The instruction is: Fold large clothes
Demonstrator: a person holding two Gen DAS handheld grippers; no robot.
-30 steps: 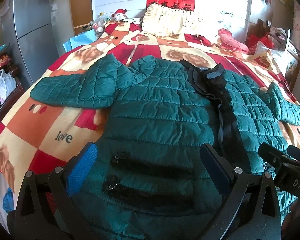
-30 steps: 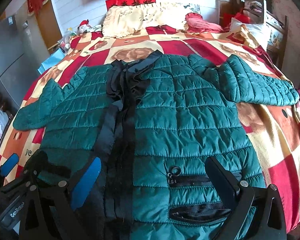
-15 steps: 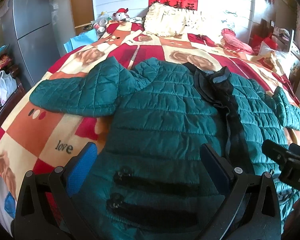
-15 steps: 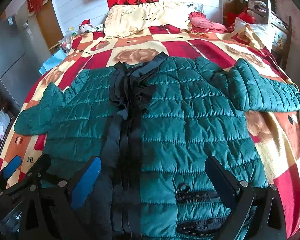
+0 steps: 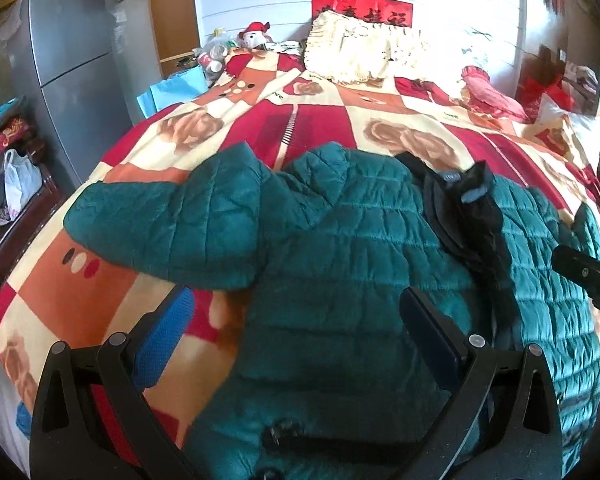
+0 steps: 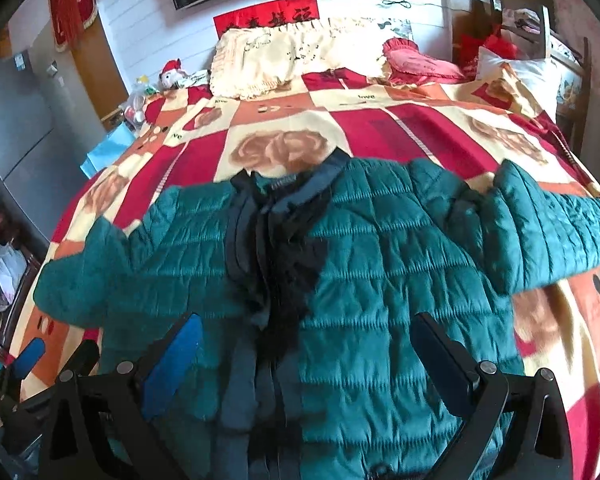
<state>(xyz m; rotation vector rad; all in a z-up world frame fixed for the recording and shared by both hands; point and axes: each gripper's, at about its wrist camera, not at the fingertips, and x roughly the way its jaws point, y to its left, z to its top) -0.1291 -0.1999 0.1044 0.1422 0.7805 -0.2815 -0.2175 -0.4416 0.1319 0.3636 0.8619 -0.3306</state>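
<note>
A large teal quilted jacket (image 5: 340, 248) lies face up and spread flat on the bed, its black zipper placket (image 6: 276, 264) running down the middle. One sleeve (image 5: 168, 224) stretches out to the left, the other sleeve (image 6: 556, 232) to the right. My left gripper (image 5: 296, 328) hovers open over the jacket's left front panel, near the armpit. My right gripper (image 6: 306, 352) hovers open over the lower placket and right panel. Neither holds any cloth. The right gripper's tip (image 5: 584, 272) shows at the left wrist view's right edge.
The bed carries a red, orange and cream checked blanket (image 6: 372, 128). A cream pillow (image 6: 296, 56) and a pink cushion (image 6: 420, 64) lie at the headboard. A grey fridge (image 5: 72, 60) stands left of the bed, and a chair (image 6: 556, 64) with a white pillow stands at the right.
Both grippers have moved forward and up along the jacket, from the hem and pockets toward the chest. The pockets have slipped down out of view. Both stay open.
</note>
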